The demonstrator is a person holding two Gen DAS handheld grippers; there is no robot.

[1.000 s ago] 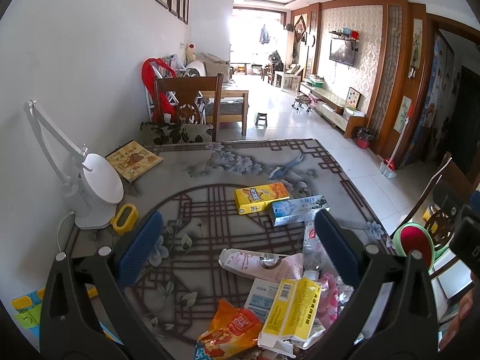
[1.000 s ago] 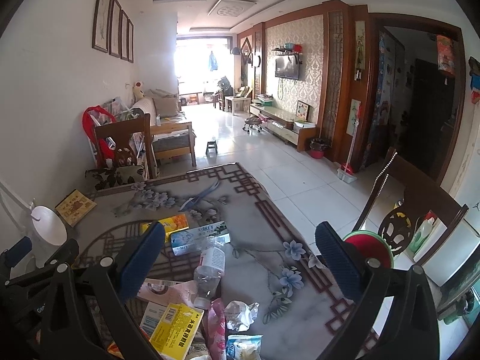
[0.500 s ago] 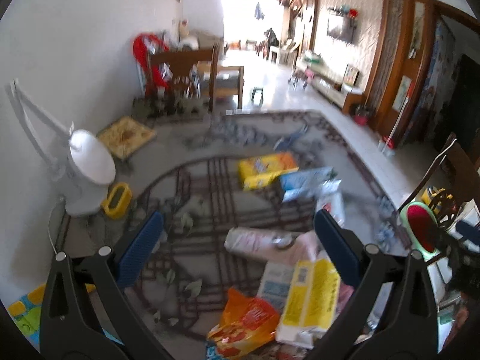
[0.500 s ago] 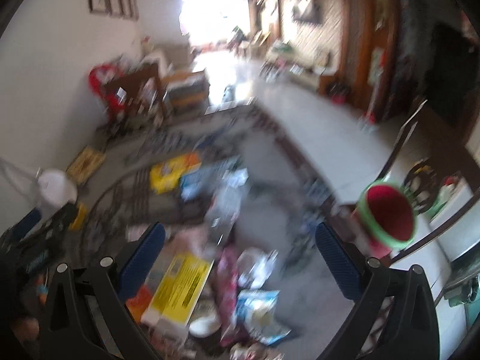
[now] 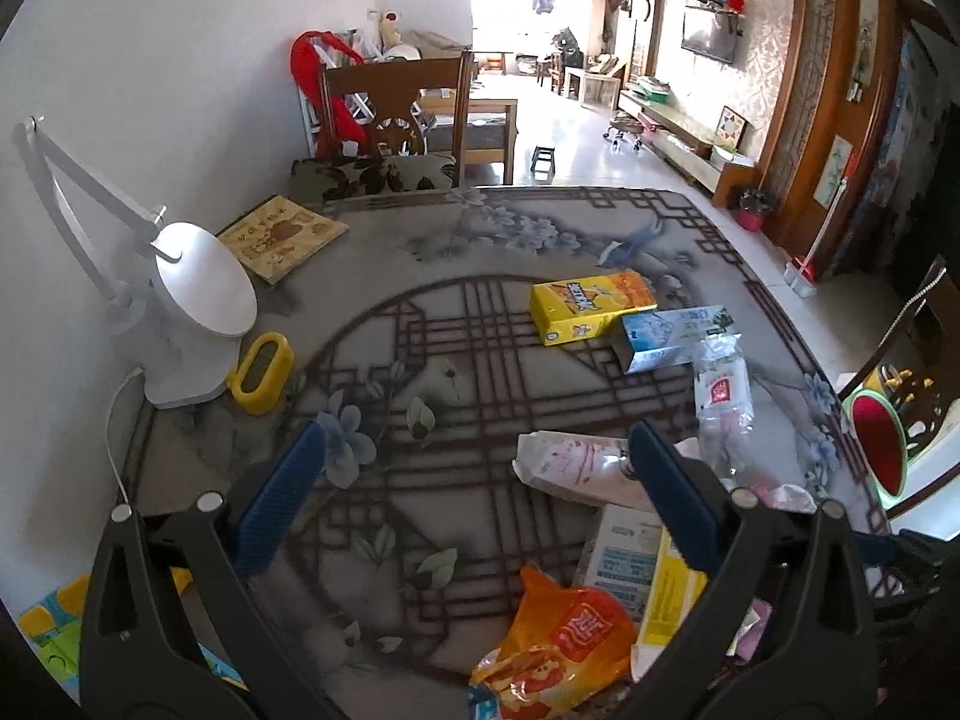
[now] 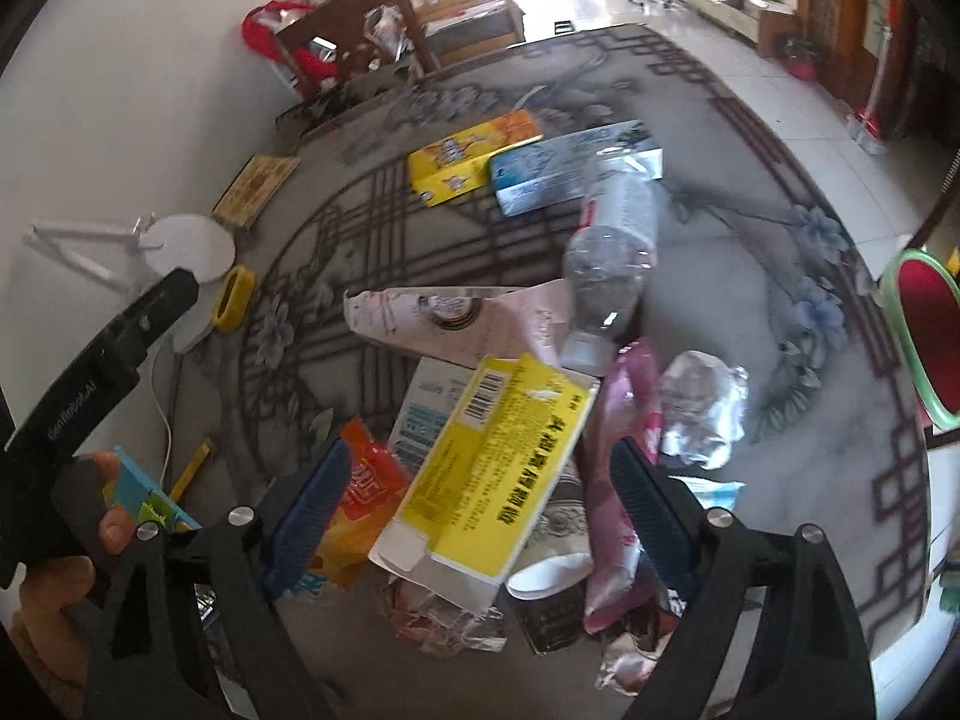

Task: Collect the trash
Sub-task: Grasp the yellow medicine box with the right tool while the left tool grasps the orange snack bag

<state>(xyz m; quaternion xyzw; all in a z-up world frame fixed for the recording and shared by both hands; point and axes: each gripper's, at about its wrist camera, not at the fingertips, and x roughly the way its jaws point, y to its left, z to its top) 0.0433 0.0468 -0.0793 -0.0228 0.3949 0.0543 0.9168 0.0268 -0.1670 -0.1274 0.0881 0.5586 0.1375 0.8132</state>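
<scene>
A heap of trash lies on the patterned table (image 5: 420, 324): a flattened yellow carton (image 6: 498, 468), an orange snack bag (image 5: 558, 648), a clear plastic bottle (image 6: 612, 252), a pink wrapper (image 6: 624, 480), crumpled foil (image 6: 702, 408), a yellow juice box (image 5: 591, 306) and a blue box (image 5: 678, 336). My right gripper (image 6: 480, 504) is open, its jaws either side of the yellow carton, just above it. My left gripper (image 5: 480, 498) is open and empty above the table, left of the heap.
A white desk lamp (image 5: 180, 312) and a small yellow clock (image 5: 261, 372) stand at the table's left. A book (image 5: 282, 237) lies at the far left. A red and green bin (image 6: 930, 342) stands beside the table's right edge. A wooden chair (image 5: 396, 114) is behind the table.
My right gripper has tipped down and come close over the trash heap, around the yellow carton. My left gripper has tilted down slightly toward the table.
</scene>
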